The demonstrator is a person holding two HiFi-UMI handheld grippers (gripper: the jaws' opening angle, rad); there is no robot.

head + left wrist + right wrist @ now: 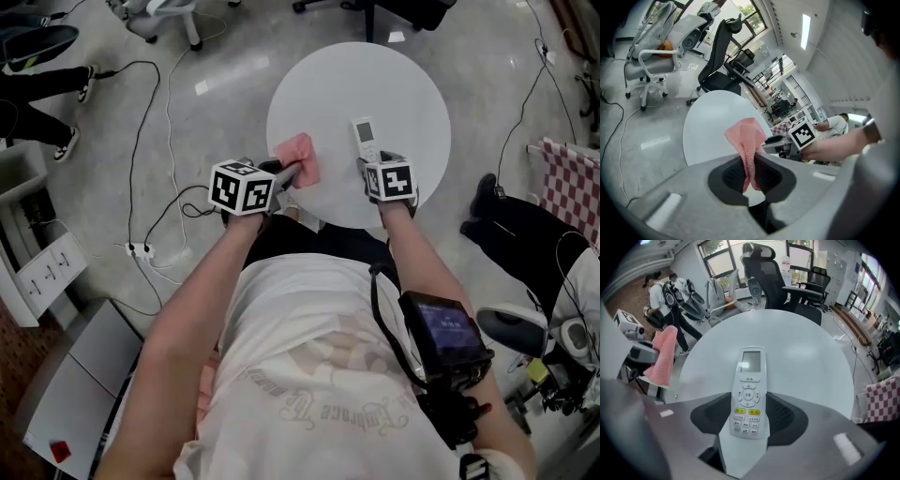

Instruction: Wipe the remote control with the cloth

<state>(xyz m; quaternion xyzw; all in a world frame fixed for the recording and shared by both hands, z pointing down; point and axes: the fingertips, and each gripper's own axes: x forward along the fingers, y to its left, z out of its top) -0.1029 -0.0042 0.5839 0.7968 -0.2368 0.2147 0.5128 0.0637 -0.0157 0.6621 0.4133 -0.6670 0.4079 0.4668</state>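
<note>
A white remote control (365,139) rests on the round white table (412,94), near its front edge. My right gripper (373,167) points steeply down at it. In the right gripper view the remote control (750,380) has its button end between the dark pads (787,418), which touch both its sides; the right gripper (749,416) is shut on it. A pink cloth (298,157) hangs over the table's front left, pinched in my left gripper (286,173). In the left gripper view the cloth (747,138) stands up out of the shut left gripper (751,172).
Black cables and a power strip (139,249) lie on the floor to the left. Office chairs (647,70) stand beyond the table. A red-checked cloth (572,183) hangs at the right. Another person's legs (42,122) show at top left.
</note>
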